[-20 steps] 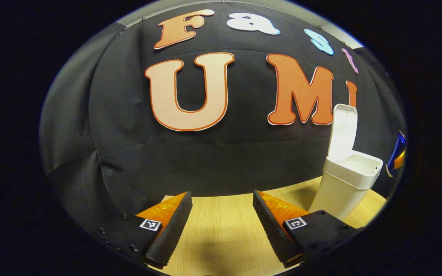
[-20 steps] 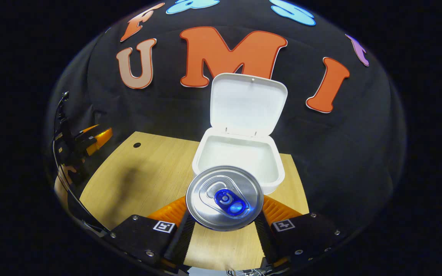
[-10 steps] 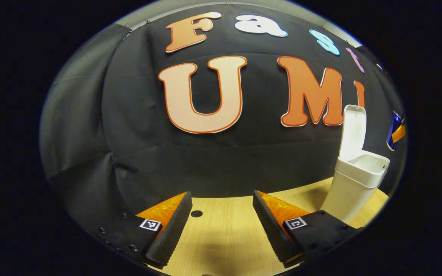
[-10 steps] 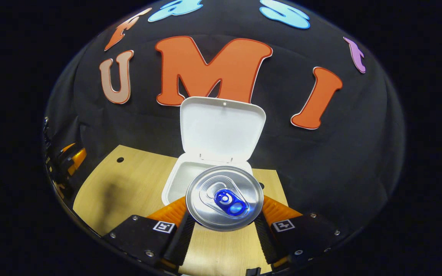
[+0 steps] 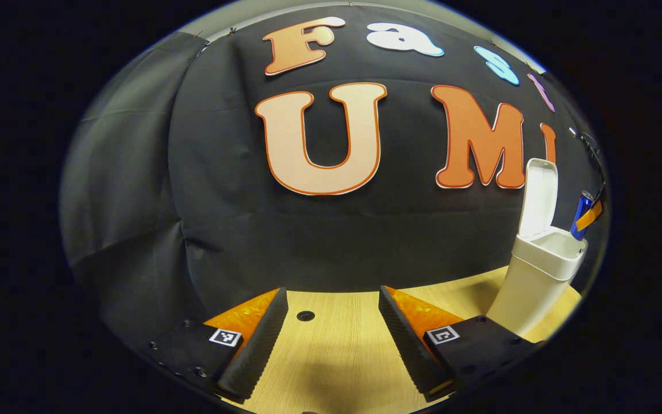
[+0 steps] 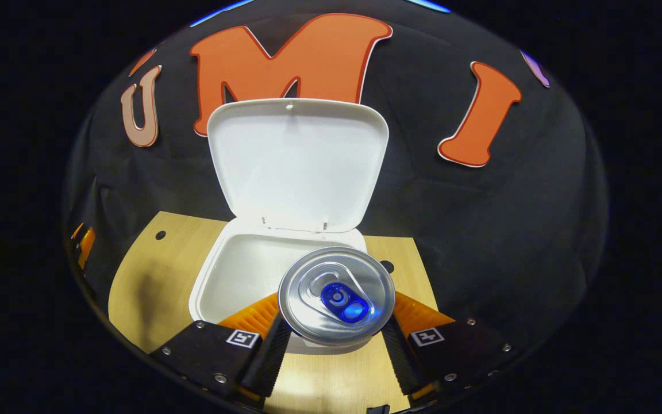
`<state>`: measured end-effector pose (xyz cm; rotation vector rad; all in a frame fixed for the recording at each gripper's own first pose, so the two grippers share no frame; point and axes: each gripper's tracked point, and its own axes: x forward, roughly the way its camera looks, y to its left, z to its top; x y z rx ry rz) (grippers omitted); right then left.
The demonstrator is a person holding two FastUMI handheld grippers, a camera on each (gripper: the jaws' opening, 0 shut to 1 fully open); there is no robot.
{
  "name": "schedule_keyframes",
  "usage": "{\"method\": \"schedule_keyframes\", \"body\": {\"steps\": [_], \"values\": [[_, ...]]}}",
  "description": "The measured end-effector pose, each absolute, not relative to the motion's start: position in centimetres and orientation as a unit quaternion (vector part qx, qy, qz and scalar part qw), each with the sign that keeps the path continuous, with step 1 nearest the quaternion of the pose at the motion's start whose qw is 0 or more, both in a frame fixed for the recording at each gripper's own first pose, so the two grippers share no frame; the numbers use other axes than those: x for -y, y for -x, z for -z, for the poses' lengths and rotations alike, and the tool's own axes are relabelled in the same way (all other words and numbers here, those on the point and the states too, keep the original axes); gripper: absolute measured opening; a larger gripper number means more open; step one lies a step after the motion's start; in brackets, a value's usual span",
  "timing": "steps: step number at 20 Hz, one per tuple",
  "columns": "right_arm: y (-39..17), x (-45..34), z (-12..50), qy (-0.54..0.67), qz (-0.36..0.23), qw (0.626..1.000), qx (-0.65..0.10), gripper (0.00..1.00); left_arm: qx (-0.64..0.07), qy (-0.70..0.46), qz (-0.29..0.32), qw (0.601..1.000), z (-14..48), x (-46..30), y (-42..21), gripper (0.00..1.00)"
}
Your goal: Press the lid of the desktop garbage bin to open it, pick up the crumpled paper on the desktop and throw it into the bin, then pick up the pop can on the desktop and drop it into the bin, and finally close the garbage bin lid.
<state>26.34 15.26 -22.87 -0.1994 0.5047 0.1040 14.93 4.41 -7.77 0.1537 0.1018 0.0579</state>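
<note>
My left gripper (image 5: 331, 333) ends in two long wedge-shaped fingers (image 5: 253, 351) with finely ribbed inner faces, each backed by a faceted translucent plate. Each finger sits on a matte black block; the left block carries a small square black-and-white marker (image 5: 225, 337) and a few dark screws near its outer edge, and the right block has a marker of its own.

My right gripper (image 6: 331, 351) has the same build: ribbed wedge fingers, black mounting blocks, one square marker (image 6: 242, 338) per side, and bright round screw heads (image 6: 220, 378) at the block corners.
</note>
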Motion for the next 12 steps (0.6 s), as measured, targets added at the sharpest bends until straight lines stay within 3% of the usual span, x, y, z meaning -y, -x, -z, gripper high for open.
{"method": "schedule_keyframes", "body": {"steps": [3, 6, 12], "values": [[-26.4, -15.7, 22.9, 0.077, -0.056, 0.963, -0.250, 0.83, -0.045, -0.075, -0.030, 0.996, 7.3, -4.5, -14.9, 1.00], [-26.2, -16.3, 21.8, 0.063, -0.074, 0.967, -0.236, 0.98, -0.042, -0.075, -0.027, 0.996, 7.1, -4.3, -14.7, 1.00], [-25.1, -15.6, 20.1, 0.095, -0.061, 0.969, -0.218, 0.98, -0.041, -0.066, -0.021, 0.997, 7.1, -4.0, -14.8, 1.00]]}}
